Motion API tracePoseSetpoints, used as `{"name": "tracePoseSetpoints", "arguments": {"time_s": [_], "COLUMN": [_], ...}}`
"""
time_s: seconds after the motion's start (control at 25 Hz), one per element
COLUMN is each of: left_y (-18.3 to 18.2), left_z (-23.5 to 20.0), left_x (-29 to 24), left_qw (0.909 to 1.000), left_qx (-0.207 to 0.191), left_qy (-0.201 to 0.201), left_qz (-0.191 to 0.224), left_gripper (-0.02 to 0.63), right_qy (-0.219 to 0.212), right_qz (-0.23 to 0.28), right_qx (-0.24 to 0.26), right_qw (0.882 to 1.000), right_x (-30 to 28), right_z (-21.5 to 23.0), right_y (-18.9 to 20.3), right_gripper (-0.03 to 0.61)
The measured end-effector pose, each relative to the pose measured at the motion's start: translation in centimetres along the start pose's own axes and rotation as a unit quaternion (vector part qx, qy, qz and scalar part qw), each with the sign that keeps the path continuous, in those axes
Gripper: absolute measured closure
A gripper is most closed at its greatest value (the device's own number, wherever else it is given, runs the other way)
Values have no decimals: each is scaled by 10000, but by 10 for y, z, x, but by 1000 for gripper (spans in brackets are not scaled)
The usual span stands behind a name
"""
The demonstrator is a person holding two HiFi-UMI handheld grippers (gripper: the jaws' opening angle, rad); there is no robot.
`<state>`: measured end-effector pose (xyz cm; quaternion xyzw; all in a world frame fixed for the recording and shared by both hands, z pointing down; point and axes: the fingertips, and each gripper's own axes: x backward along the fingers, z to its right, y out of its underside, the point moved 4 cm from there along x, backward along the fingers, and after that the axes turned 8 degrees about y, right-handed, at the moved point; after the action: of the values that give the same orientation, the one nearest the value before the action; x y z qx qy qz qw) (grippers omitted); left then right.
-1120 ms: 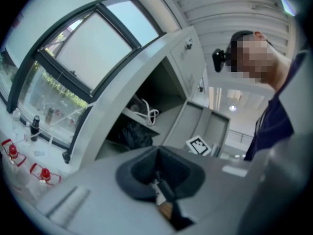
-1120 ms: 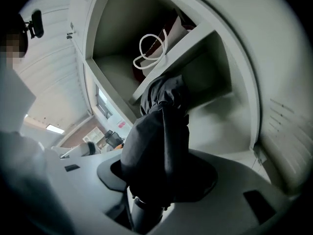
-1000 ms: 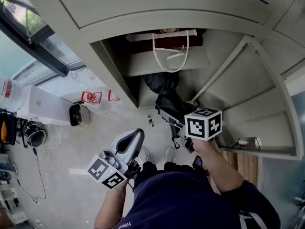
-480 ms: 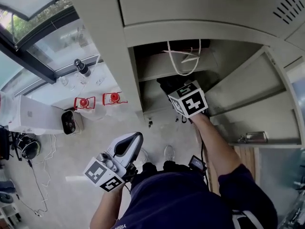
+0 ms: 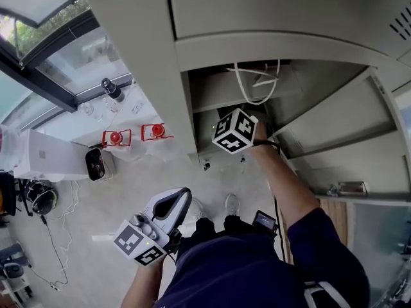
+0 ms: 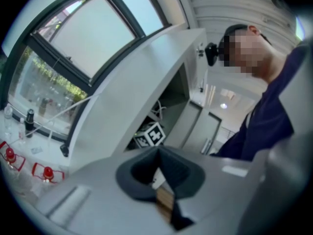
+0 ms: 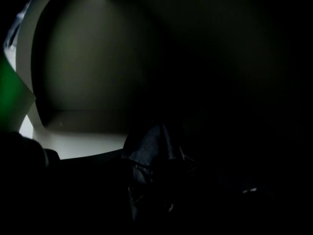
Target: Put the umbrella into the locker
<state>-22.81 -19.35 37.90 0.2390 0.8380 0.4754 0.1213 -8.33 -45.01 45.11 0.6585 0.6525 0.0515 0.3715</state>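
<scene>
The right gripper point(image 5: 235, 128) reaches into the locker's point(image 5: 257, 43) open compartment, just below the white cord loops point(image 5: 255, 85) at the locker's back. Its jaws pinch the dark folded umbrella point(image 7: 152, 155), which is already inside the locker (too dim in there to tell whether it rests on anything). The left gripper point(image 5: 168, 205), jaws pressed together and empty, hangs well outside the locker by the person's body, probably to keep the opening clear.

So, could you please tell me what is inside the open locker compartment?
The right gripper reaches in with the dark umbrella; white cord handles show beyond it. What the handles belong to and the rear of the compartment are lost in shadow.
</scene>
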Motion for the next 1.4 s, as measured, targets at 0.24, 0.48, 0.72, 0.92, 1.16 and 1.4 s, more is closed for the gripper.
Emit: {"name": "tracePoseSetpoints", "arguments": {"time_s": [0.24,0.48,0.72,0.92,1.16,1.4], "left_y": [8,5,3,3,1,-3], "left_z": [-1,-5,-8,-8,-5,3], "left_x": [1,-3,-7,-10,-14,-23], "left_qw": [9998,9997,9997,9998,9998,9996], "left_qx": [66,29,13,35,-8,-119], "left_qy": [-52,-76,-90,-78,-29,100], "left_qz": [-170,-210,-214,-205,-212,-219], "left_gripper": [612,612,612,612,612,612], "right_qy": [399,193,-117,-437,-612,-346], "right_qz": [167,105,-7,9,228,465], "right_qx": [684,514,72,-122,-276,-873], "right_qw": [9967,9984,9999,9990,9975,9945], "right_x": [-25,-44,-49,-48,-33,17], "right_z": [-8,-15,-14,-15,-7,4], "right_y": [3,6,11,12,6,11], "right_gripper": [373,373,371,368,301,299]}}
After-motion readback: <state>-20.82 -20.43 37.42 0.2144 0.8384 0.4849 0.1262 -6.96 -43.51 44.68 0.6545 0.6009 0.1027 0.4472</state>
